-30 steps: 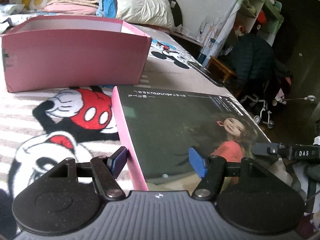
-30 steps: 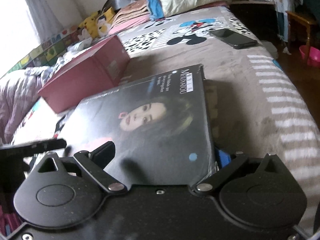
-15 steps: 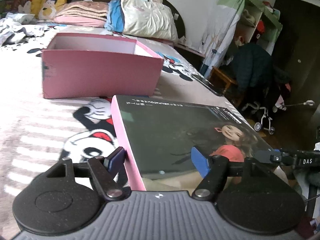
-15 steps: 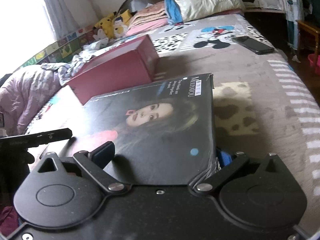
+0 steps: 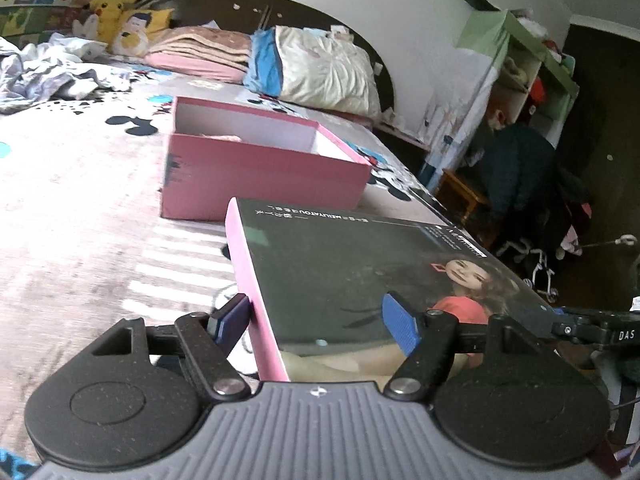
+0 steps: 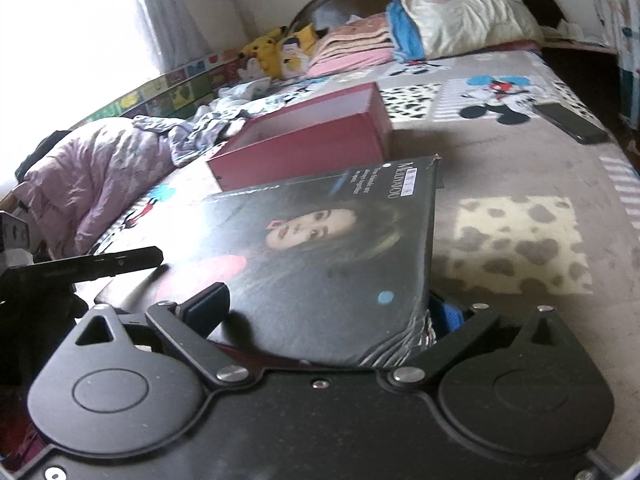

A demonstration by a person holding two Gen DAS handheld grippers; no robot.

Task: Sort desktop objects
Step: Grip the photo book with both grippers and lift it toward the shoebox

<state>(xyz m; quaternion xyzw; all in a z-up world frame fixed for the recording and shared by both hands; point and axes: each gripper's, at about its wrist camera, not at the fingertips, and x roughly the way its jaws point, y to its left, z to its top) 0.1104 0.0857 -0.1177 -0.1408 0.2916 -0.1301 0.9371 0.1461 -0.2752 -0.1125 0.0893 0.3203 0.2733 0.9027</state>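
Observation:
A flat dark box lid (image 5: 352,264) with a woman's portrait and pink sides is held between both grippers above the bed. My left gripper (image 5: 316,320) is shut on its left near corner, one blue pad outside the pink side, one on top. My right gripper (image 6: 332,308) is shut on its right near corner; the lid also shows in the right wrist view (image 6: 328,240). An open pink box (image 5: 260,168) stands on the bed beyond the lid, also in the right wrist view (image 6: 308,140).
The bed has a Mickey Mouse cover (image 5: 80,184). Pillows and folded blankets (image 5: 320,64) lie at the headboard. A dark phone (image 6: 572,122) lies near the bed's right edge. A crumpled purple quilt (image 6: 100,168) lies at the left. A stool and clutter (image 5: 520,184) stand beside the bed.
Both grippers have risen and pulled back with the lid. The pink box now looks farther away and its inside shows.

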